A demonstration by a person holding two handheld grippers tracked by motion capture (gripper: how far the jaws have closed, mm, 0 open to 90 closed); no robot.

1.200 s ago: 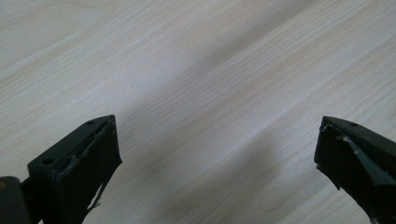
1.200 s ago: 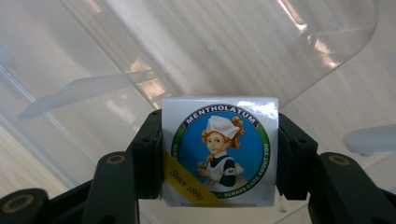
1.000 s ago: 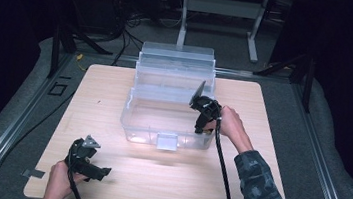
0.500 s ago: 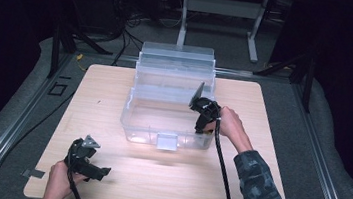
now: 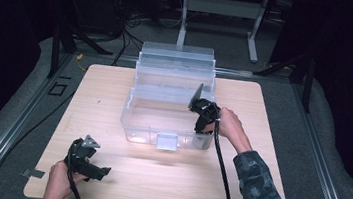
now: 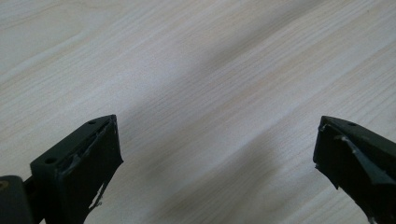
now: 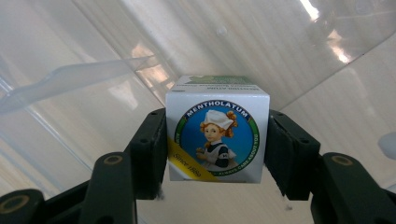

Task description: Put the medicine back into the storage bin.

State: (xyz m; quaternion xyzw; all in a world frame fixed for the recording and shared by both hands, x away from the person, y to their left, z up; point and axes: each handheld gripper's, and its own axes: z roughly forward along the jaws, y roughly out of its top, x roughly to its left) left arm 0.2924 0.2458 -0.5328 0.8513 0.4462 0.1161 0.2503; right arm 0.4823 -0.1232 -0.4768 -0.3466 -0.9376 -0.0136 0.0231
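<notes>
The table (image 5: 155,177) is pale wood, matt and grained. The bin (image 5: 142,120) is clear glossy plastic. The small box (image 7: 217,135) is smooth printed cardboard.

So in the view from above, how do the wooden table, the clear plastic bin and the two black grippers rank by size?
1. Wooden table.
2. Clear plastic bin.
3. Left gripper and right gripper: they look about alike, and the left one is nearer the camera, so I won't rank them.

Left gripper (image 5: 88,162) sits low near the person's side of the table, left hand (image 5: 57,181) wrapped round it, jaws spread wide with nothing between. Right gripper (image 5: 202,113) is stretched further out, right hand (image 5: 230,127) behind it, jaws clamped on something, camo sleeve (image 5: 265,190) trailing back.
</notes>
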